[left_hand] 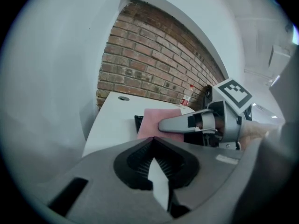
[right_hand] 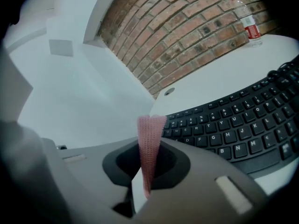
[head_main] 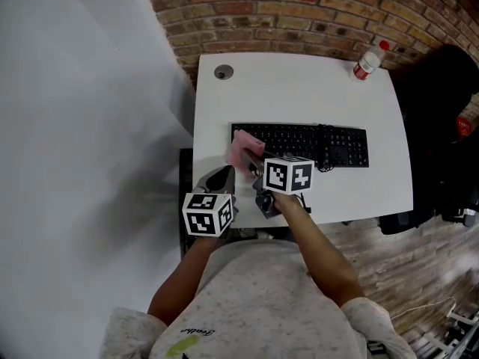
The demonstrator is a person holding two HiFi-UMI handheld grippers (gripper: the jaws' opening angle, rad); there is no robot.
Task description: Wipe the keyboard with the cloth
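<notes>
A black keyboard (head_main: 307, 144) lies across the middle of the white table (head_main: 299, 88). My right gripper (head_main: 252, 164) is shut on a pink cloth (head_main: 245, 149), which hangs over the keyboard's left end. In the right gripper view the cloth (right_hand: 150, 143) stands edge-on between the jaws, with the keys (right_hand: 233, 125) to the right. My left gripper (head_main: 222, 176) hovers at the table's near left edge, just left of the cloth. Its jaws (left_hand: 152, 139) are shut with nothing in them, and the cloth (left_hand: 161, 119) shows beyond them.
A clear bottle with a red cap (head_main: 367, 62) stands at the table's far right corner. A round cable hole (head_main: 223, 72) sits at the far left. A brick wall runs behind the table, and a black chair (head_main: 438, 126) stands to the right.
</notes>
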